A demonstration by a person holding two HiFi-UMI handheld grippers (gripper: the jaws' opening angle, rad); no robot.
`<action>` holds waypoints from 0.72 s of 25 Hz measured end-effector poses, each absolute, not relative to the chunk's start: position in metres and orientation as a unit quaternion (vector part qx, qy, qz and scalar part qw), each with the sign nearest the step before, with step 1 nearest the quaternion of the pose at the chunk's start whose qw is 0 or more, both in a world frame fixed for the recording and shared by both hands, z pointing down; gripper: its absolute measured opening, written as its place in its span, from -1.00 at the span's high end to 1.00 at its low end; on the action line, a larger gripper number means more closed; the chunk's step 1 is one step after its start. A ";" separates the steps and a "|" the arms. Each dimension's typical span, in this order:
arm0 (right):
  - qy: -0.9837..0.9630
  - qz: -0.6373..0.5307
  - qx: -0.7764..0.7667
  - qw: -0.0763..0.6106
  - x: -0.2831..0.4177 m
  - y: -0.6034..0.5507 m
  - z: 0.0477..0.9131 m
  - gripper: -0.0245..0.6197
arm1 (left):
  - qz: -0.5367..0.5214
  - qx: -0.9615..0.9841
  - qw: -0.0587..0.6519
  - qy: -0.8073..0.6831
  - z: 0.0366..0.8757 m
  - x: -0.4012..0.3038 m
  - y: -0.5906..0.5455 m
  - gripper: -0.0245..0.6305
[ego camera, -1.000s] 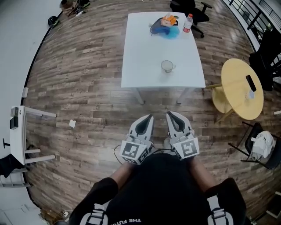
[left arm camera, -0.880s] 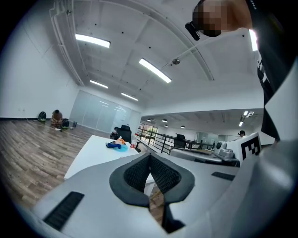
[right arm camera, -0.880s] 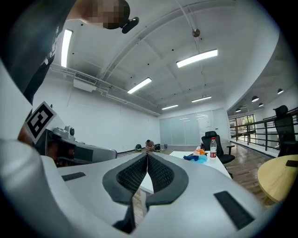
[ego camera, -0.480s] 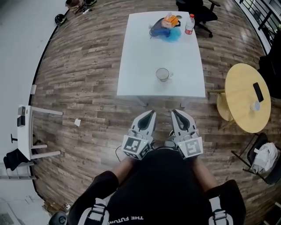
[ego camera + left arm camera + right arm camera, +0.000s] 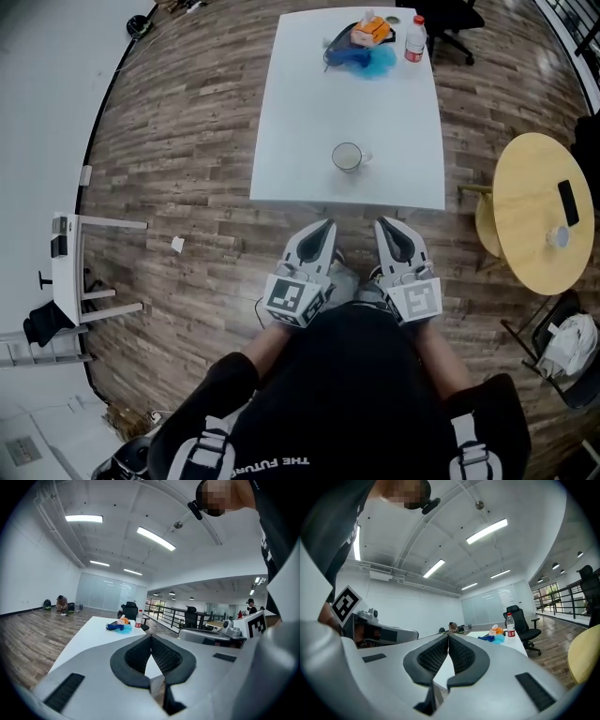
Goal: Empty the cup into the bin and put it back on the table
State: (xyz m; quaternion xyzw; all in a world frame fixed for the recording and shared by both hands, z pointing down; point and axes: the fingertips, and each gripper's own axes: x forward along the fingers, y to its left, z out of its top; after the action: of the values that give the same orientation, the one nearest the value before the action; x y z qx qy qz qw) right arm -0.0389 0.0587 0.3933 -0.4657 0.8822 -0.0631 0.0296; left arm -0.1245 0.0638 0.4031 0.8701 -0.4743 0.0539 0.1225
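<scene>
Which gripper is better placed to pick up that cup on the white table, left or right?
Probably right. The cup stands near the front edge of the table, roughly between both shut grippers, but its handle sticks out toward the right gripper. The left gripper is about as close.

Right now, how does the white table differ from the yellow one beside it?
The white table is rectangular; the yellow table is round. The white table carries a cup and a bottle; the yellow table a flat dark object. Both stand on the wooden floor.
</scene>
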 end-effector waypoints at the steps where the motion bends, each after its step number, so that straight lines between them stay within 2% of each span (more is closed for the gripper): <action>1: 0.881 -0.063 -0.469 0.025 -0.038 0.052 0.391 0.87 | 0.055 0.870 0.122 -0.475 0.404 -0.126 0.059 0.86; 18: 0.858 -0.041 -0.512 -0.020 -0.079 -0.054 0.415 0.87 | 0.058 0.890 0.112 -0.437 0.429 -0.164 -0.059 0.86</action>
State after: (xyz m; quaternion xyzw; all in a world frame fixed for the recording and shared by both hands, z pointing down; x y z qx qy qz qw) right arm -0.0788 -0.0544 0.4145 -0.5123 0.8576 -0.0412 -0.0201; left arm -0.1644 -0.0587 0.4287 0.8904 -0.4373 0.0577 0.1121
